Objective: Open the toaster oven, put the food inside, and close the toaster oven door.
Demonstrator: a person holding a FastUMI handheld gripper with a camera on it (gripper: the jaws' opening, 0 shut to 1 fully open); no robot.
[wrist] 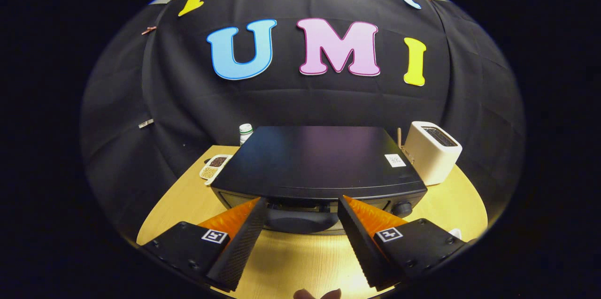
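While the gripper [300, 205] hangs low over the near part of the round wooden table [300, 261], its two fingers stand wide apart with nothing between them but bare tabletop. Their tips reach up to the front of the black toaster oven [319, 158], one to the left and one to the right of the dark handle [300, 220] on the oven door, close to the front but whether they touch it I cannot tell. That door looks shut, its top edge lying up against the body. A round knob [403, 208] sits at the right end of the oven's front, just right of the right finger. On the flat top of the oven, near its right far corner, lies a small white sticker [395, 160].

Left of the oven, toward the far side of the table, rests a small white tray [213, 167] with dark and pale food in its compartments. Just beyond it stands a white bottle [245, 133] with a green band. Right of the oven stands a cream toaster [432, 151], close beside the oven's right wall.
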